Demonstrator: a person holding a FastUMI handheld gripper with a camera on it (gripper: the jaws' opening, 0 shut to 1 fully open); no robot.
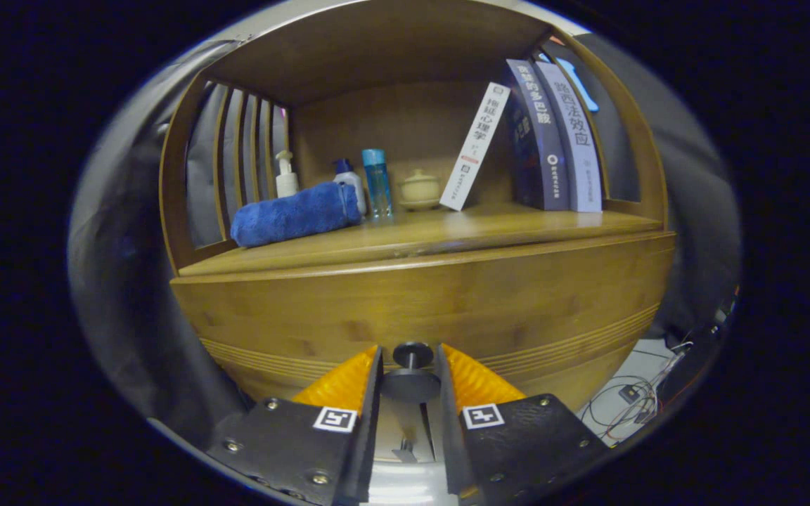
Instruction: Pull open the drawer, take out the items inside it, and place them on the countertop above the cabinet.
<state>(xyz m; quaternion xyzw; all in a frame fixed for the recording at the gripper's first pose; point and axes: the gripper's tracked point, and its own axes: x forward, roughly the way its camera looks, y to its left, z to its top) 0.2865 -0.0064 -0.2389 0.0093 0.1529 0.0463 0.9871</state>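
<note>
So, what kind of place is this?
Probably a mock home corner in a recording booth: a wooden cabinet whose shelf holds books, a rolled blue towel and bottles. The gripper flanks the drawer knob.

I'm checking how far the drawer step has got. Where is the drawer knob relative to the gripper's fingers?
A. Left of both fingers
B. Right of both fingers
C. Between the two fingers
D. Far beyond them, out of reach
C: the dark round drawer knob sits between the fingers of the gripper, against the closed wooden drawer front; whether they press it is unclear.
</note>
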